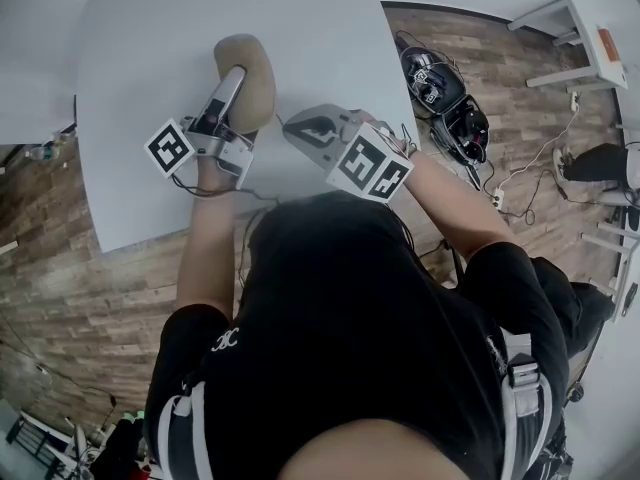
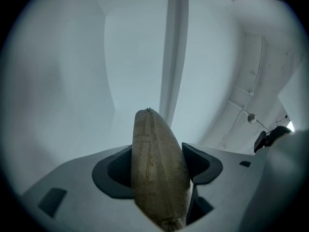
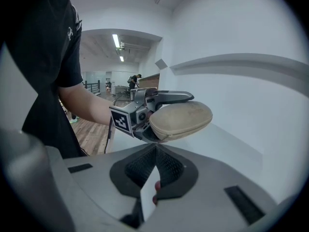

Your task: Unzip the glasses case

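**Tan oval fabric glasses case (image 1: 250,63) clamped in the left hand-held gripper (image 1: 232,88)**

Seen from the head view, the left hand-held gripper held the case by one end over the white desk (image 1: 140,48). The rest of the case stuck out past the jaws. In the left gripper view the jaws stood wide, with the dark pads pressed against both flat sides of the case. Its stitched zip seam (image 2: 145,144) ran up the narrow edge facing the camera and looked closed as far as it showed.

The right hand-held gripper (image 1: 290,130) sat just beside the case on the person's right, its tips aimed toward the clamped end. In its own view the ribbed pads met with no case between them. The case hung a little ahead of the tips, clear of them.

Each tool carried a cube with black-and-white square markers, the left cube (image 1: 168,148) near the desk edge and the right cube (image 1: 368,163) over the person's dark shirt. Wood-patterned floor (image 1: 80,308) lay below the desk.
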Tool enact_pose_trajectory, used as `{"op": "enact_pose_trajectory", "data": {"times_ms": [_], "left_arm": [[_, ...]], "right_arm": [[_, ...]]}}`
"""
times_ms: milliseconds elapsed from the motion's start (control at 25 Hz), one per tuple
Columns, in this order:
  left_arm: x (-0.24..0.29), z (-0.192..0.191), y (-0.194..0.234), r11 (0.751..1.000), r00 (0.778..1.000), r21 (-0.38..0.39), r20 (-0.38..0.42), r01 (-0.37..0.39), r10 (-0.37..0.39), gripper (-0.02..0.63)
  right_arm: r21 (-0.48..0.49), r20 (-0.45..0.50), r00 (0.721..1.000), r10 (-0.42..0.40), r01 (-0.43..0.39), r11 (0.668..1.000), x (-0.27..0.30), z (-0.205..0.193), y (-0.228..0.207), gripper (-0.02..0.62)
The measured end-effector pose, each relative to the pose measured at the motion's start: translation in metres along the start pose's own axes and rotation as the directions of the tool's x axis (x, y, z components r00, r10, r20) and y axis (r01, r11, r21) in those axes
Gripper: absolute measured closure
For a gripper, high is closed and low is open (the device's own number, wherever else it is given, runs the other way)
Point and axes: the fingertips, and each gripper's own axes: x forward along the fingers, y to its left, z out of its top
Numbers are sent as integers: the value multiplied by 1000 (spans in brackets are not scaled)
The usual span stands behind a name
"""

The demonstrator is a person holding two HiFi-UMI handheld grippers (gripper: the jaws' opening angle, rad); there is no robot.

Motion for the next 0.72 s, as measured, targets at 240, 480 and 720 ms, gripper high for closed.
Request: {"op": "enact_pose_trajectory", "data": {"times_ms": [240,480,720], "left_arm": [[-3,1,7,999,1000,-47,23,4,-3,304],[2,3,7,998,1000,-65,25,9,-7,304],[-1,-3,12,996,1000,-87,23,11,-9,304]], "right_arm": [[-29,-4,999,53,-53,998,9,4,18,581],[-91,-15,995,102,-103,991,25,14,31,581],[-160,-31,988,154,-157,975,38,17,44,581]]}}
